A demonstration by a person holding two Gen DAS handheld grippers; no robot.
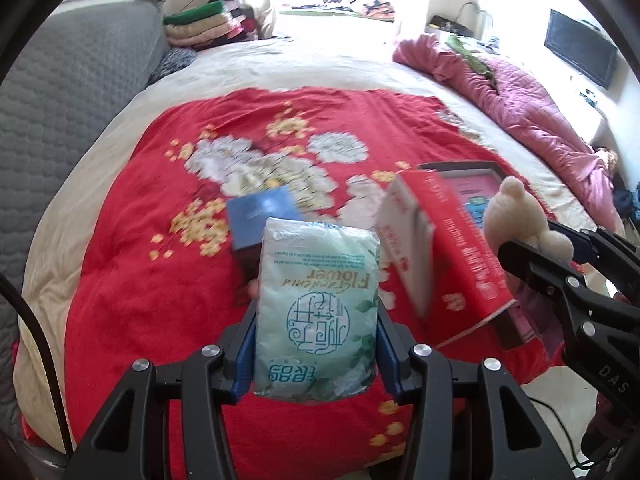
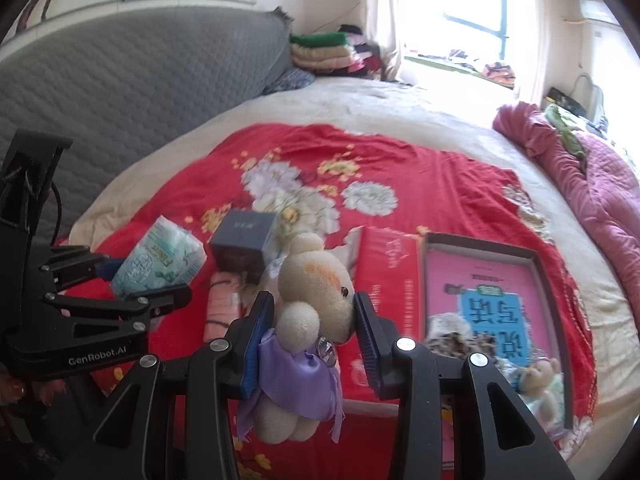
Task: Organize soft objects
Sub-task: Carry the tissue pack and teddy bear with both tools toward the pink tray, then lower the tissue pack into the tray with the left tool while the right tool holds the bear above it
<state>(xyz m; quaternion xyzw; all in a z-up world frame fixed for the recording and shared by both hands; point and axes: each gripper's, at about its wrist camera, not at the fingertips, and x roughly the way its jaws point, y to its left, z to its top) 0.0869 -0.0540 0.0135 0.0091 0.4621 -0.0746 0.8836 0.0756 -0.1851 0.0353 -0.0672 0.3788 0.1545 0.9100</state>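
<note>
Left wrist: left gripper (image 1: pixel 316 320) clamped on tissue pack (image 1: pixel 318 312); right gripper (image 2: pixel 314 320) around plush bear (image 2: pixel 316 292).

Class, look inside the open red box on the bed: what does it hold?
The red box holds a pink printed sheet and, at its near end, a small teddy bear. Whatever lies beneath the sheet is covered.

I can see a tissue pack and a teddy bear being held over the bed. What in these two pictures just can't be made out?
- Left camera: the blue box is smeared by motion blur and partly behind the tissue pack.
- Left camera: the teddy bear shows only its top; the right gripper covers the rest.
- Right camera: the things in the tray at its near end are blurred, partly behind the fingers.
- Right camera: the pink thing is partly hidden.
</note>
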